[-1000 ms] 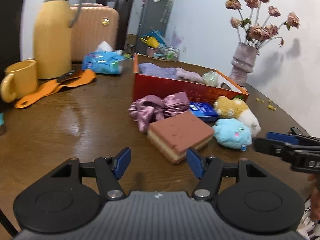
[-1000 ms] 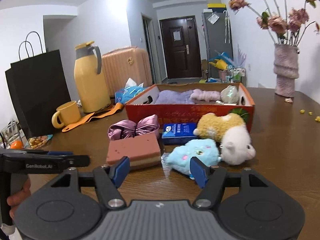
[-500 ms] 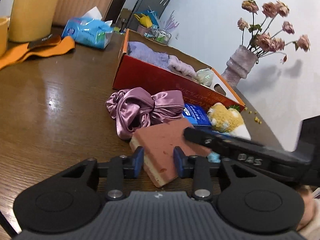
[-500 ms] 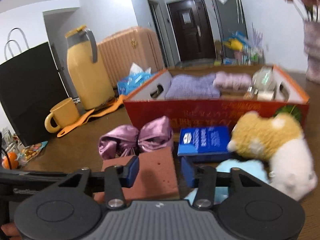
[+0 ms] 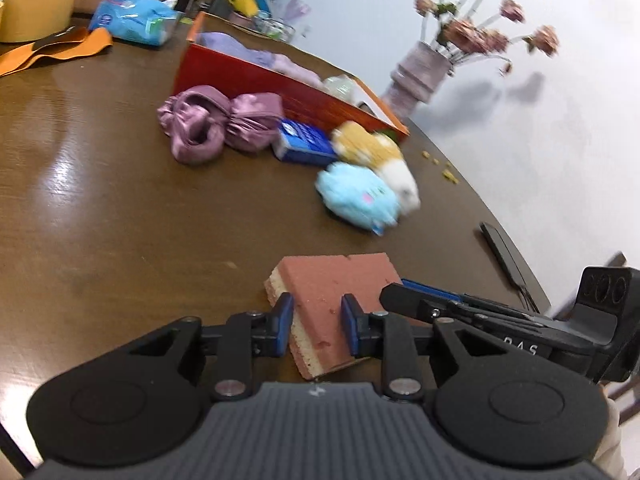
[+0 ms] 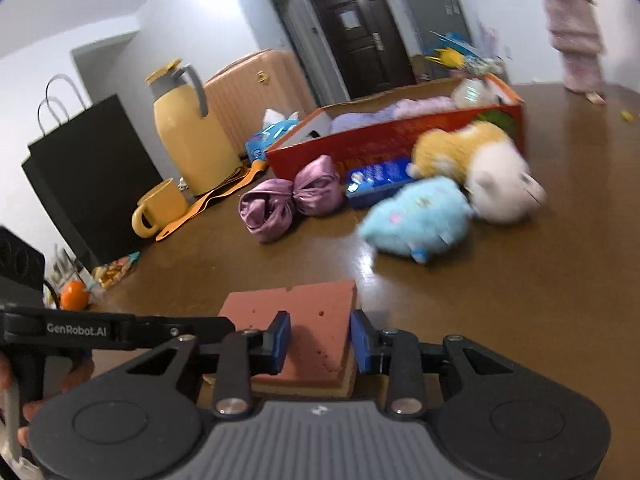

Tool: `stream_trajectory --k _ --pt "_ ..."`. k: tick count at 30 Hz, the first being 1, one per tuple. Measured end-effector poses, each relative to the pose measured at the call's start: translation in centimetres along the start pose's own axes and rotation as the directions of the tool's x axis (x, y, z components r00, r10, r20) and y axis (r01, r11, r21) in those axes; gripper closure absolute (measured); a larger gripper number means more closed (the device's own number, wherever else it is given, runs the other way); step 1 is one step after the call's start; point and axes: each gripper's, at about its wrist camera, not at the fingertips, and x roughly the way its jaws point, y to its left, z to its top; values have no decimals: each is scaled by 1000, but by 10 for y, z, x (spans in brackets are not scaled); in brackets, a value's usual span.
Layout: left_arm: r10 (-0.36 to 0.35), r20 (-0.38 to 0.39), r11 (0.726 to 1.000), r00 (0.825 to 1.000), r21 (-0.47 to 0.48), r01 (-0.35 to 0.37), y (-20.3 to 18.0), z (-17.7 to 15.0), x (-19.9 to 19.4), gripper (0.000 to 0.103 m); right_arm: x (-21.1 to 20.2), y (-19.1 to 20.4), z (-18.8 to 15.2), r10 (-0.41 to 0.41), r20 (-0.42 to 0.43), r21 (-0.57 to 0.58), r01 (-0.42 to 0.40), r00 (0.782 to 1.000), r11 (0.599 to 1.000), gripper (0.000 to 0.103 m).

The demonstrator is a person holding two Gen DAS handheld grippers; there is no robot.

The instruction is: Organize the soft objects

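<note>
A pink-topped, yellow-bottomed sponge is held above the brown table by both grippers. My left gripper is shut on one side of it, and my right gripper is shut on the other. Farther off lie a purple satin scrunchie, a blue plush toy and a yellow-and-white plush toy. A red cardboard box behind them holds purple cloths.
A blue tissue packet lies by the box. A yellow jug, yellow mug, orange strap, black paper bag and a flower vase stand around the table. A black phone lies at the right edge.
Both grippers have closed on the sponge and pulled it back from the pile, toward the near side of the table. The other soft objects stay by the box.
</note>
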Motion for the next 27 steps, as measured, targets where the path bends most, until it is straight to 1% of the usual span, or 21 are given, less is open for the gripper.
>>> stream_trajectory --k 2,7,12,20,22,24,26,27 --pt "10 -5 1000 1000 10 -10 -5 -3 -2 76 -12 -1 -5 0 14 13 0 1000 1000 75" --pt "40 7 999 999 23 -40 -12 -7 -6 76 -22 -4 -11 -27 53 28 25 998 999 74" --pt "39 1 999 999 26 -39 -15 -9 0 75 -16 -9 -10 6 42 43 -7 999 999 73" --pt "9 -1 1000 1000 15 -9 -10 -5 8 75 -6 -18 -9 11 39 73 -14 999 997 72" --pt "-3 0 1000 1000 8 3 -8 -2 9 76 -4 -21 -8 16 39 81 -19 999 997 72" --pt "-6 9 1000 1000 9 6 -10 3 10 76 -1 -22 -2 20 29 86 -22 999 996 75" --pt "-4 34 1000 999 30 3 -15 15 9 76 -3 -21 9 24 49 72 -27 999 997 76" --pt "-17 56 999 998 43 14 -19 28 6 76 -5 -19 19 24 68 53 -28 997 998 76"
